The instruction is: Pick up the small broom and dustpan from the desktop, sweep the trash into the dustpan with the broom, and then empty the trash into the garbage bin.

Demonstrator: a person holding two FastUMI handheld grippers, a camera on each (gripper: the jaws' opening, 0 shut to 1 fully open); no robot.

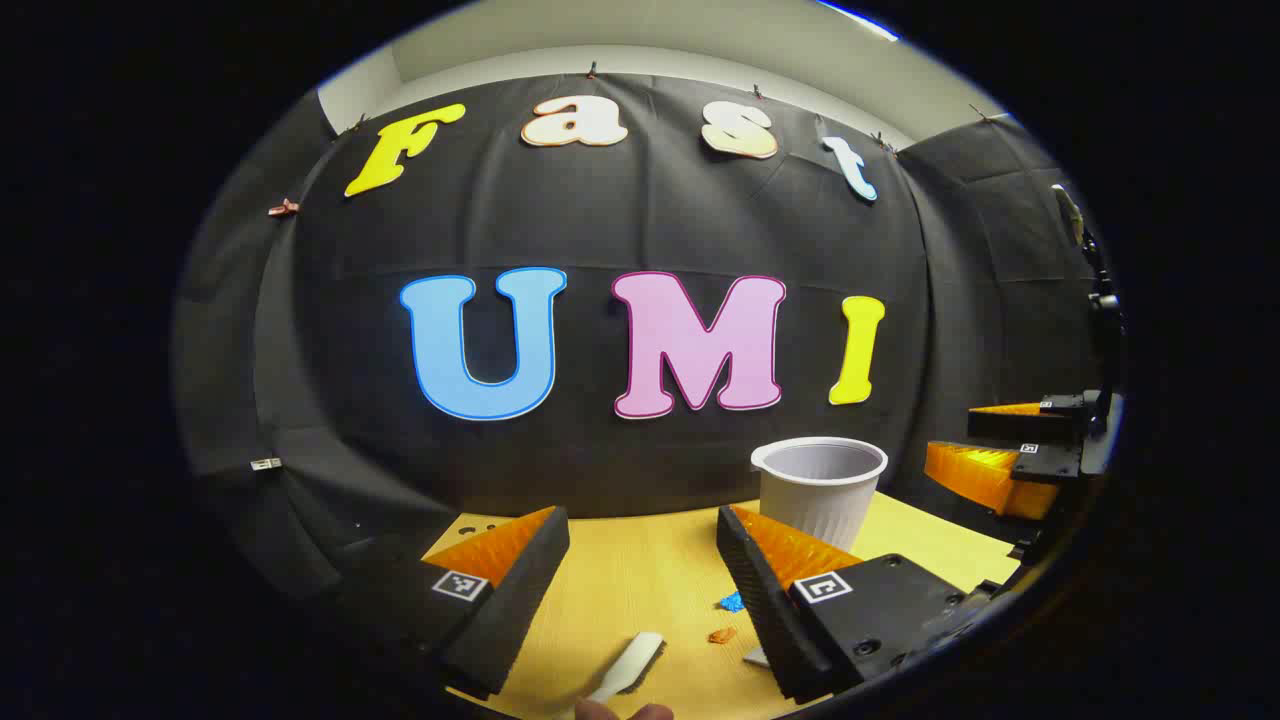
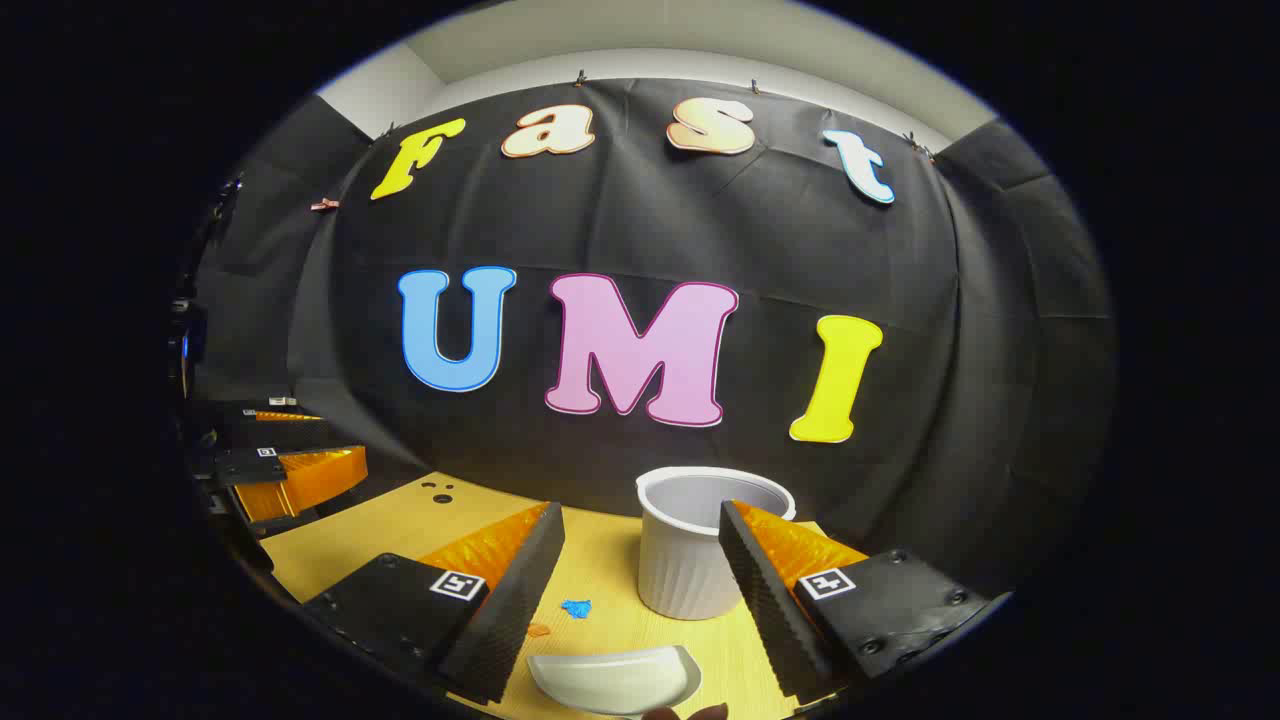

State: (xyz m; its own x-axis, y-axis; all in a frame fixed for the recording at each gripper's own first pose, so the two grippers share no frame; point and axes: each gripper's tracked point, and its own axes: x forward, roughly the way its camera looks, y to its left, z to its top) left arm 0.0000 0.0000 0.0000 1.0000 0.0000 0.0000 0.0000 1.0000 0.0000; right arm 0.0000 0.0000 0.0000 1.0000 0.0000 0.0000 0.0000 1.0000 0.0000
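Observation:
In the left gripper view the small white broom lies on the yellow desktop, low between the fingers of my open left gripper, which touches nothing. A blue scrap and an orange scrap of trash lie just right of the broom. In the right gripper view the white dustpan rests flat on the desktop below my open right gripper. The blue scrap and orange scrap lie beyond the dustpan. The white ribbed garbage bin stands upright behind them.
The bin stands at the table's back right in the left gripper view. The right gripper hovers at the far right there, and the left gripper at the far left of the right gripper view. A fingertip shows beside the dustpan.

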